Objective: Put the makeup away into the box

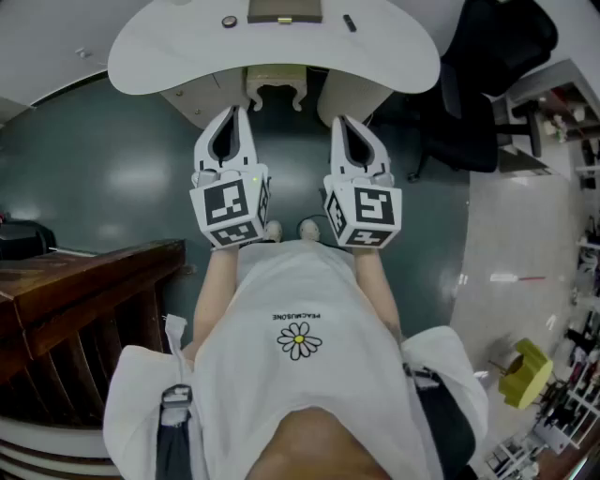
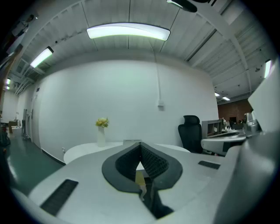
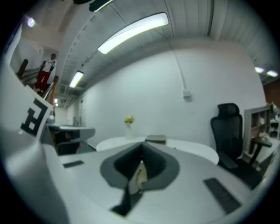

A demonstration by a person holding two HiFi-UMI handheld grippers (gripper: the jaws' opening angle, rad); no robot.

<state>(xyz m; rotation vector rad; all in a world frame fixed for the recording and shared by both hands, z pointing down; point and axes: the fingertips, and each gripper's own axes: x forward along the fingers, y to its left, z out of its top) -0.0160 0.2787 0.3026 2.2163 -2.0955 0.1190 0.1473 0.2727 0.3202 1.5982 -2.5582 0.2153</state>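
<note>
Task isn't starting yet: person is standing short of the table [image 1: 187, 66]. Left gripper [image 1: 234, 112] and right gripper [image 1: 341, 122] are both sitting closed, empty. Box [image 1: 284, 11] and small bits [image 1: 229, 21] (makeup, I'd guess) are lying on it. Next: step in, open one jaw over an item.

The head view looks steeply down. Both gripper views face nearly level, sharing the white table [image 1: 150, 56], seemingly well ahead.
</note>
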